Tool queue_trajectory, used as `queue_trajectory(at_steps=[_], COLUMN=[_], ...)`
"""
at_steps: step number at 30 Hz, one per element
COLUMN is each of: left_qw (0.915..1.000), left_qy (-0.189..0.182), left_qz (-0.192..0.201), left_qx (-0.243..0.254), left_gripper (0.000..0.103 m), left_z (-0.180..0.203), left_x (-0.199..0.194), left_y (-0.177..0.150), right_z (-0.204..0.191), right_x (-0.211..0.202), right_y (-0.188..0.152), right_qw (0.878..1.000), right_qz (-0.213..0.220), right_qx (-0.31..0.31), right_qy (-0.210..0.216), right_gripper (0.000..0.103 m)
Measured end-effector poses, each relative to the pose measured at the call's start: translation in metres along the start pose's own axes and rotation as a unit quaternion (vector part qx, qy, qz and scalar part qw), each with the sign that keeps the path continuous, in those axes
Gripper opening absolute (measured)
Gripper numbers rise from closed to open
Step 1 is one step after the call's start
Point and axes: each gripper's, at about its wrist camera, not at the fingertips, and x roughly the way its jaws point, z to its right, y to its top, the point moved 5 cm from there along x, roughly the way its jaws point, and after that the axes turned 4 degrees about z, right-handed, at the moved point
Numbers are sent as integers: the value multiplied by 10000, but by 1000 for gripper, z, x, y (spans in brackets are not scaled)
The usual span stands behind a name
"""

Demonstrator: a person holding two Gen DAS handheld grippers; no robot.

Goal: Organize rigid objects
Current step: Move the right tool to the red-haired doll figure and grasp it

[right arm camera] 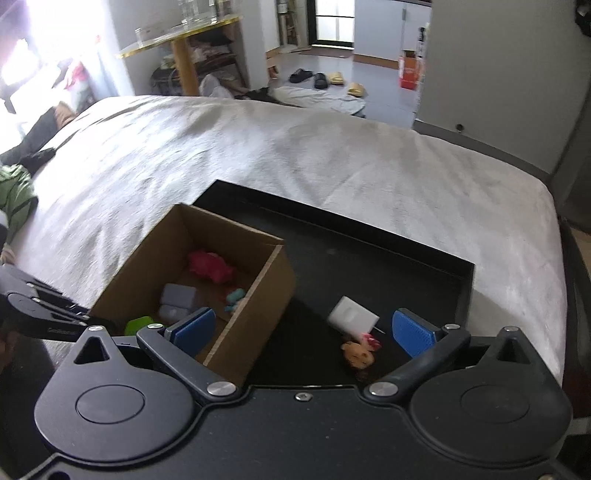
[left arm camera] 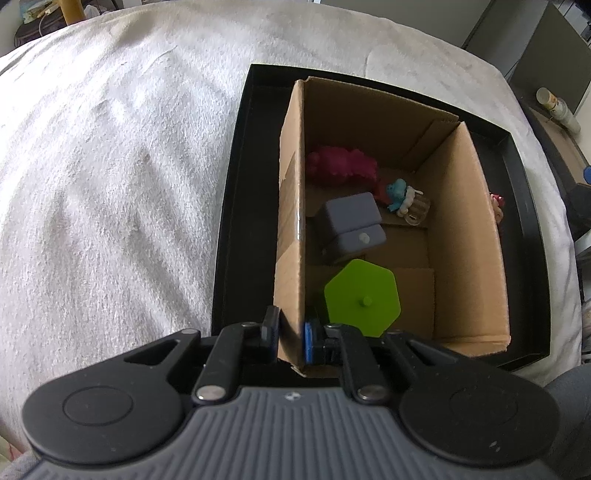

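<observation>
A cardboard box (left arm camera: pixel 291 206) (right arm camera: pixel 147 258) stands in the left part of a black tray (left arm camera: pixel 236 184) (right arm camera: pixel 369 258) on the bed. Inside it lie a pink toy (left arm camera: pixel 340 164), a grey-blue drawer block (left arm camera: pixel 351 218), a green hexagonal piece (left arm camera: pixel 362 295) and a small blue figure with a clear cup (left arm camera: pixel 404 201). My left gripper (left arm camera: pixel 290 325) is shut on the box's left wall near its front corner. My right gripper (right arm camera: pixel 303 330) stands wide open over the tray, nothing between its pads. Just ahead of it lie a white block (right arm camera: pixel 352 315) and a small doll (right arm camera: pixel 360 350).
The tray rests on a white blanket (right arm camera: pixel 295 155) that covers the bed. Dark clothes and a green garment (right arm camera: pixel 14 199) lie at the bed's left side. Beyond the bed are a table (right arm camera: pixel 181 33), slippers on the floor and a grey cabinet at the right.
</observation>
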Motion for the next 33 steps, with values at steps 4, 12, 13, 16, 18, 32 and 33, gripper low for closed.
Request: queue_trajectory(at_steps=[4,12,13,16,18,32,33], left_qw=[10000,9995,9994,9991,9991,9991,9991], left_qy=[18,-25,-34,-19,4,-36,-37], left_qz=[-14,-37,-42,-31,-23,-42,-47], left_qx=[-72,-315,-354,-423,-425,-418,-418], left_gripper=[11,11,11,11,11,12,12], left_z=[-2,-7,-8,-9,-9,-9,-9], left_x=[1,2,2,2,3,5,5], left_y=[0,1,1,2,3,3,3], right_z=[15,49,52,65,72,72,70], right_x=[-1,6,7,16,24,73,78], right_y=[-7,-24,-25,-34,-39,-60,-62], right_qw=[9998,9982,9978,9963,9953,9960,9961], right_qz=[89,123,115,27,-52,-534,-591], right_qx=[150,551,594,805,913,675,600], right_qy=[-62,-216,-253,-296,-321,-257,-280], right_gripper=[103,103,103,103,103,99,97])
